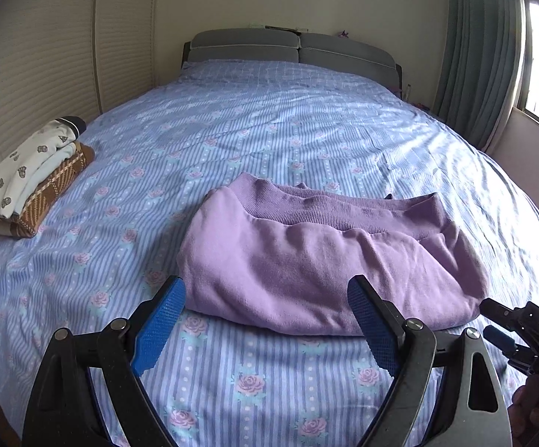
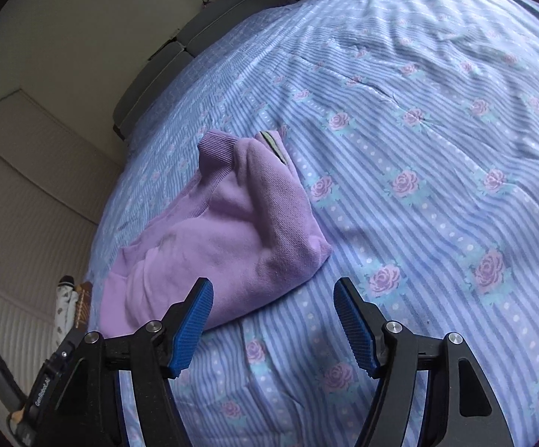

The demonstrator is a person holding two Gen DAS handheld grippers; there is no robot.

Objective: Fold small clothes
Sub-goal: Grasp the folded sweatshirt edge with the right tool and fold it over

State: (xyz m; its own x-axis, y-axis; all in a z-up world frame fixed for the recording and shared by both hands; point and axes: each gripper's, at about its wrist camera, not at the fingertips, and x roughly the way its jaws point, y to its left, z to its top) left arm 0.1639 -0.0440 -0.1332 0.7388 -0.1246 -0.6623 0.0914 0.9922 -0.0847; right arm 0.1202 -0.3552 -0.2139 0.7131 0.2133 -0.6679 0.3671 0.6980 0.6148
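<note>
Purple sweatshirt lies folded into a compact bundle on the bed, toward the foot edge approx. mid-width – ribbed hem facing the headboard. Left gripper is spread wide, empty, just short of the bundle's near edge; its blue pads touch no fabric. Right gripper likewise wide apart, holding nothing, near the bundle's right corner – left pad w/ the fabric right behind it. Stack of folded clothes sits at the bed's left edge, well apart.
</note>
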